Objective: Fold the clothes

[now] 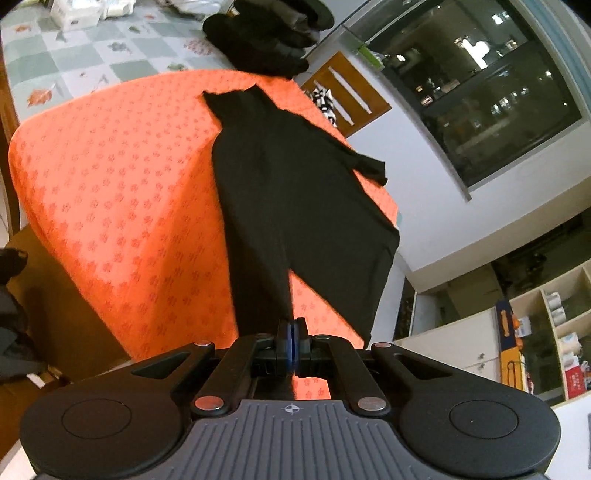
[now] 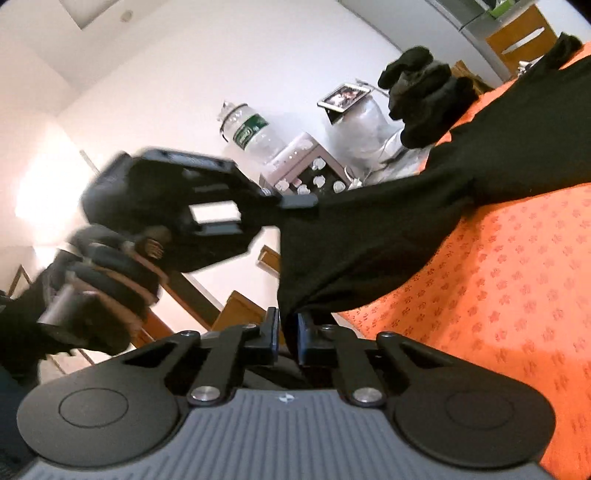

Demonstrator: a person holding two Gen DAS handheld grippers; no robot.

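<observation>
Both claws are on the cloth now. The left claw (image 1: 292, 332) is clamped tight on a corner of the black garment (image 1: 291, 177), its blue pads pressed flat together with the fabric pinched between them. From that view the garment stretches away across the orange cloth (image 1: 110, 184) covering the desk, the far end lying flat, the near end lifted off the surface and one flap hanging past the desk's right-hand edge.

Over on the other side, the right claw (image 2: 288, 332) sits narrow around a bunched lower corner of the same garment (image 2: 388, 229); the cloth runs down between the pads and looks gripped, though a sliver of gap shows beside it. In that same view the left claw (image 2: 295, 201) holds the upper corner, so the near hem hangs between the two.

So this reads as the pick-up stage of a fold: hem caught at both corners, nothing folded over yet. A heap of dark clothes (image 1: 266, 33) waits at the far end.

Next move, I'd say: draw the two corners apart to tension the hem, then carry it forward over the flat part, keeping both grips level.
</observation>
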